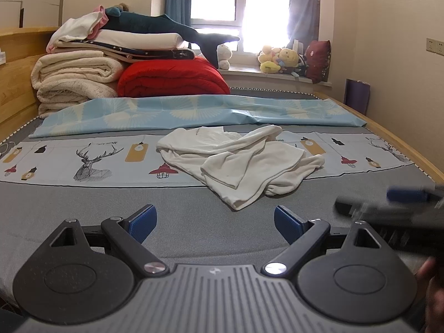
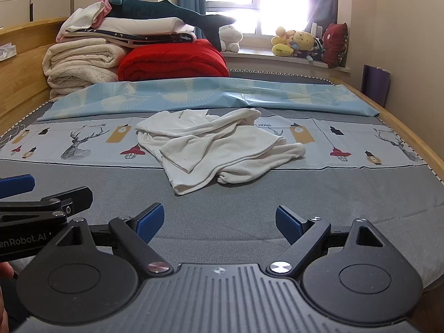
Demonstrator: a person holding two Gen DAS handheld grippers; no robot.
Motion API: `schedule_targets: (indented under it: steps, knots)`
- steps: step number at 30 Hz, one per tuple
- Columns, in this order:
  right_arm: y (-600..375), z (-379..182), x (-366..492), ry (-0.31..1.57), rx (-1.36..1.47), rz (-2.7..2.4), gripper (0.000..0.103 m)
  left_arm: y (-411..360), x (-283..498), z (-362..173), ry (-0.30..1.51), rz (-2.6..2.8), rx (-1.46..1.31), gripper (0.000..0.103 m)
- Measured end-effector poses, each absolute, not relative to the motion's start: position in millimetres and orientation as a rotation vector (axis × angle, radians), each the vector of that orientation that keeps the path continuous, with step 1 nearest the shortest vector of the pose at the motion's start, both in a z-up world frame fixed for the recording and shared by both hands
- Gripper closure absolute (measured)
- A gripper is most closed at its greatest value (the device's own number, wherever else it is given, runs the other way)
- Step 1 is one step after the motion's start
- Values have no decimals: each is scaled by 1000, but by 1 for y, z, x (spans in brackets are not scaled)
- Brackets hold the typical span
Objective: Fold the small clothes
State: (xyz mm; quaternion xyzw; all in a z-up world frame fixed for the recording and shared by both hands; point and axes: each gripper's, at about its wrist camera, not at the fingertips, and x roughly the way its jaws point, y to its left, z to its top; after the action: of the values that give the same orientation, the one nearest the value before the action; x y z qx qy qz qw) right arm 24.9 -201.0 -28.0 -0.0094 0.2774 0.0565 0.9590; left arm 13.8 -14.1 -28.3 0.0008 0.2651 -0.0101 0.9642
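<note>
Your right hand-held gripper (image 1: 388, 202) shows only as a blur at the edge of the left view, but its own view (image 2: 219, 223) shows it well. Your left hand-held gripper (image 1: 215, 223) is cut off at the side of the right view. Only a bit of your hand (image 1: 433, 291) shows, low in the corner. The white clothes (image 2: 213, 144) lie in one crumpled heap, so you cannot tell if it is one piece or more.

You hold two grippers. Each one has two blue fingers spread wide, with nothing between them. Both hang low over the gray bed (image 2: 236, 208), a little way back from the heap.

The heap sits in the middle of the bed, half on the gray part and half on the strip of cloth with deer pictures (image 2: 83, 141). Behind it lies one light blue sheet (image 2: 208, 94). Farther back sit one red blanket (image 2: 172, 61), a stack of cream blankets (image 2: 80, 63) and one dark toy shark (image 2: 166, 11). Soft toys (image 2: 299, 43) sit by the window. Nothing lies between your grippers and the heap.
</note>
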Motion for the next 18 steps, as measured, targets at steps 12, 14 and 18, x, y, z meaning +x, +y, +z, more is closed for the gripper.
schedule_targets:
  steps: [12, 14, 18]
  knots:
    - [-275, 7, 64, 416, 39, 45, 29, -11, 27, -32, 548, -19, 47, 60]
    - [-287, 1, 72, 378, 30, 21, 37, -8, 44, -34, 581, -42, 19, 72]
    - [-313, -18, 81, 416, 47, -118, 59, -17, 92, -43, 609, -99, 19, 77]
